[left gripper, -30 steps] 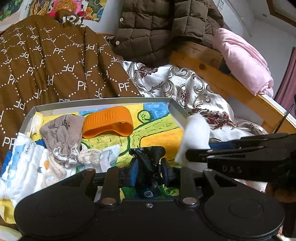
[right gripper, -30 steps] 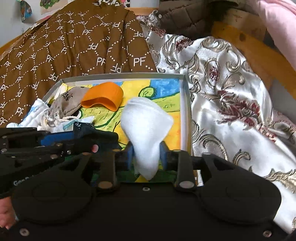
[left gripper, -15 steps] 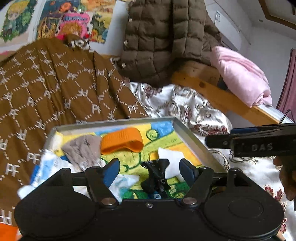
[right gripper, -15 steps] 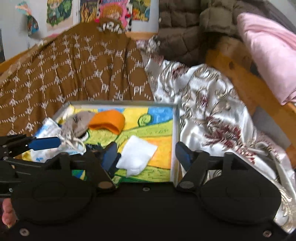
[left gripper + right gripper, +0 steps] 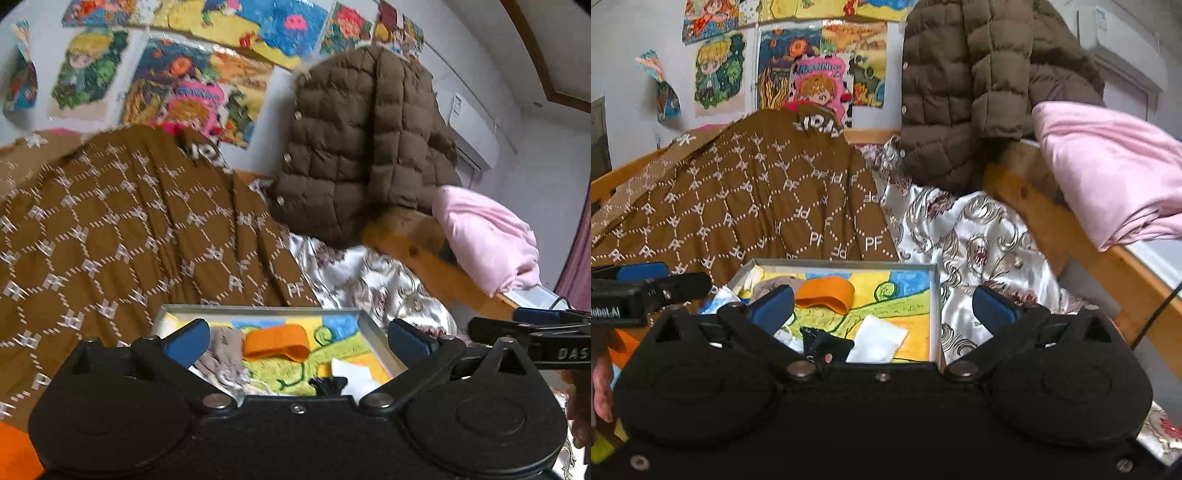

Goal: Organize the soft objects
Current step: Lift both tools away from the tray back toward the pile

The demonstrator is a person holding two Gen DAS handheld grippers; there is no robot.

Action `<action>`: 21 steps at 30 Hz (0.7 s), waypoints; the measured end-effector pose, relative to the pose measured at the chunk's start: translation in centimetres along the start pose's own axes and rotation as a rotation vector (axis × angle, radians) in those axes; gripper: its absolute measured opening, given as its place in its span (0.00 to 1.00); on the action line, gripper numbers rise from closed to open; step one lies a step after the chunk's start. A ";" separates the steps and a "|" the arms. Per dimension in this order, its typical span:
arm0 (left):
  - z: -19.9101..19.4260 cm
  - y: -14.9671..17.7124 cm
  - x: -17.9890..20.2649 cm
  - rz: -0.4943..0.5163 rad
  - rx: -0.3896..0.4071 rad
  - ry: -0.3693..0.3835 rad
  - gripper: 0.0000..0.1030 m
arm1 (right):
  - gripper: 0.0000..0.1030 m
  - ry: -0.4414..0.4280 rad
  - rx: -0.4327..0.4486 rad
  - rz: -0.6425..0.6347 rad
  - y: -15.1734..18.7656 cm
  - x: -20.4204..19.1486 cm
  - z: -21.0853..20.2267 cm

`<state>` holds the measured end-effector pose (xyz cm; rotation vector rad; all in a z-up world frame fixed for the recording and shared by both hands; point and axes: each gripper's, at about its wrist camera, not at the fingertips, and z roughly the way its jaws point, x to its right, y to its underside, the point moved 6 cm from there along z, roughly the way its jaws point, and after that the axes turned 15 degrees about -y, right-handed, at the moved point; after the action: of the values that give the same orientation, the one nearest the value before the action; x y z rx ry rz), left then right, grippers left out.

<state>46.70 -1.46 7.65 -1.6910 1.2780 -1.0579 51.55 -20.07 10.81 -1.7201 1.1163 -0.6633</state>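
A shallow grey-rimmed box (image 5: 935, 295) with a colourful picture on its floor lies on the bed. In it are a white sock (image 5: 879, 338), an orange soft piece (image 5: 827, 291), a grey-brown pouch (image 5: 772, 286), a black soft item (image 5: 823, 341) and white patterned cloth (image 5: 718, 297). The box (image 5: 376, 341), the orange piece (image 5: 277, 341), the pouch (image 5: 225, 352) and the sock (image 5: 349, 371) also show in the left wrist view. My left gripper (image 5: 297, 338) is open and empty above the box. My right gripper (image 5: 882, 306) is open and empty above it.
A brown patterned quilt (image 5: 757, 206) lies behind the box, a white floral sheet (image 5: 979, 251) to its right. A brown puffer jacket (image 5: 979, 85) and a pink blanket (image 5: 1108, 166) hang on the wooden bed rail (image 5: 1052, 221). Posters (image 5: 812, 66) cover the wall.
My right gripper opened and dropped the white sock into the box. My left gripper opened off the black item. Both grippers have lifted and pulled back from the box.
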 end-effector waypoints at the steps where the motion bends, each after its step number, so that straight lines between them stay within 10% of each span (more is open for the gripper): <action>1: -0.6 -0.2 -0.3 0.006 0.013 -0.005 0.99 | 0.99 0.001 0.011 0.004 -0.3 -0.3 -0.8; 21: -15.0 1.7 -7.1 0.039 0.060 -0.145 0.99 | 0.99 -0.144 0.112 -0.030 0.0 -11.3 -13.1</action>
<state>31.13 3.80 10.52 -1.6595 1.1707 -0.9247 35.95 -15.40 16.67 -1.6640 0.9375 -0.5993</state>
